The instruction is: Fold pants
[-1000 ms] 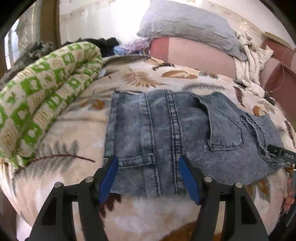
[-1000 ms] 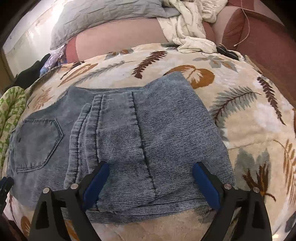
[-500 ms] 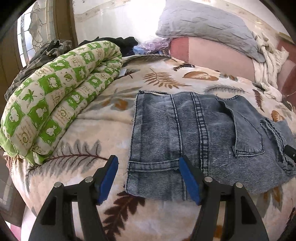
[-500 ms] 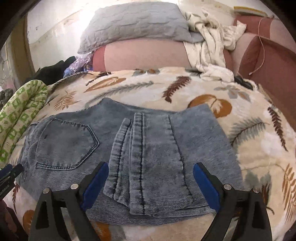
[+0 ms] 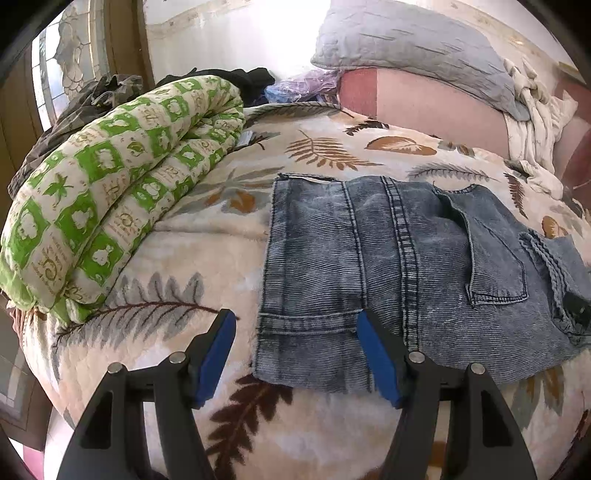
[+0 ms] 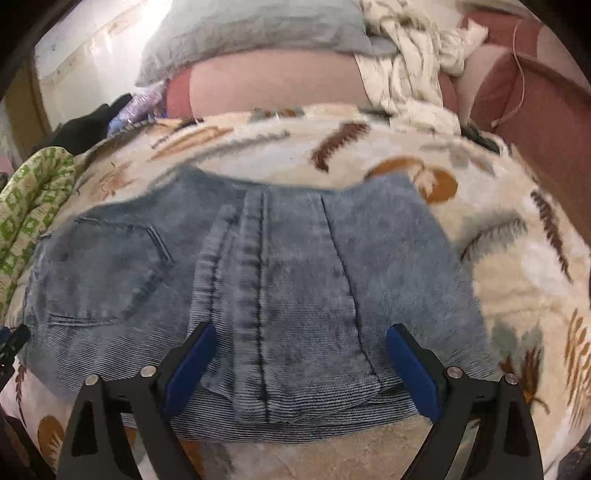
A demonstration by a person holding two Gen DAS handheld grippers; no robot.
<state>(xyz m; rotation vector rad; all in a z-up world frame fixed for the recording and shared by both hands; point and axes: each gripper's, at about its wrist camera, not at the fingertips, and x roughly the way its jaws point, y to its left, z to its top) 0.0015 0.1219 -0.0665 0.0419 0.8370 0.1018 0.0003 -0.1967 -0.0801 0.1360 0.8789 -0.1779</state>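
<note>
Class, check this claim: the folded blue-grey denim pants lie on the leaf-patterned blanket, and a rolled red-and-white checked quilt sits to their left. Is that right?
Not quite. The rolled quilt is green-and-white checked, not red-and-white; the left wrist view shows it clearly. The rest holds: the folded blue-grey denim pants lie on the leaf-patterned blanket, with the quilt to their left.

Left wrist view: looks obliquely down, close above left end of folded blue-grey denim pants (image 5: 388, 266) | Right wrist view: same downward slant, close above their right end (image 6: 280, 295) | Shared: pants, leaf-print cream blanket (image 5: 207, 251), grey pillow (image 6: 251, 33)
</note>
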